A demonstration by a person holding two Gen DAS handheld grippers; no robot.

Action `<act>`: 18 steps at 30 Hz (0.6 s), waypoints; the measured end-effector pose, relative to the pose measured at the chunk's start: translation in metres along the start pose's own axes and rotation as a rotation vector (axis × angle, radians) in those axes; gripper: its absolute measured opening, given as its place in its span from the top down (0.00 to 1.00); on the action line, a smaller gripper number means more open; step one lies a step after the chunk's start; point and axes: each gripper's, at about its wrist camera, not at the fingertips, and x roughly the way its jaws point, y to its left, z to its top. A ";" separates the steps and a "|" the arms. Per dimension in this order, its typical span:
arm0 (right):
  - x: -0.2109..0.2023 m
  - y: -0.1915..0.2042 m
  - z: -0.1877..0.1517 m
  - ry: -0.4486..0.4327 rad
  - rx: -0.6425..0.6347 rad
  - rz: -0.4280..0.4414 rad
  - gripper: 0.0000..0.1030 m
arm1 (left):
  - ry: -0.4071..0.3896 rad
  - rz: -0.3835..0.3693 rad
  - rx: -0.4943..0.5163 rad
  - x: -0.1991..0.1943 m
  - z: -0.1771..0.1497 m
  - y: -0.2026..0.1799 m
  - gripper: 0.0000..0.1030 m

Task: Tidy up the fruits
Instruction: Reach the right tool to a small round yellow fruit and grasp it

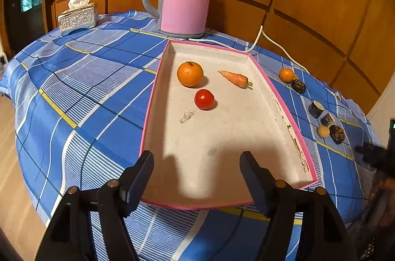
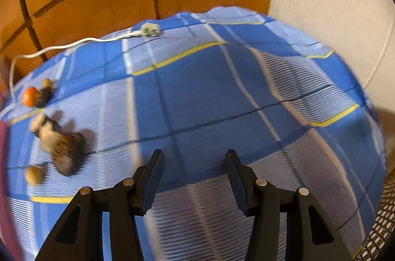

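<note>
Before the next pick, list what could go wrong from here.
1. The tomato and orange lie loose in the shallow pink tray; a nudge may roll them.
2. The small pieces outside the tray are tightly clustered, so the open right gripper might knock neighbours.
3. The kettle cord trails near the tray's far corner and could snag.

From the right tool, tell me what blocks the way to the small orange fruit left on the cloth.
The right tool is open and empty. A cluster of dark brown chunks lies on the blue checked cloth between it and the small orange fruit.
</note>
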 end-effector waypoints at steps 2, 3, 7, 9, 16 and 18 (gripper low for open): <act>-0.006 0.013 0.012 -0.003 -0.015 0.059 0.53 | -0.003 -0.001 0.003 0.000 0.000 0.000 0.28; -0.008 0.020 0.017 -0.005 -0.027 0.096 0.53 | -0.004 -0.001 0.005 0.001 0.000 -0.001 0.28; -0.012 0.069 0.044 0.018 -0.128 0.300 0.57 | -0.019 -0.003 -0.005 0.000 -0.001 0.001 0.28; -0.009 0.095 0.057 0.039 -0.188 0.372 0.60 | -0.031 -0.006 -0.021 -0.002 -0.002 0.002 0.28; 0.028 0.169 0.097 0.112 -0.283 0.445 0.69 | -0.051 -0.007 -0.048 -0.004 0.000 0.006 0.28; 0.047 0.186 0.110 0.145 -0.283 0.457 0.69 | -0.039 -0.008 -0.046 -0.001 0.000 0.005 0.28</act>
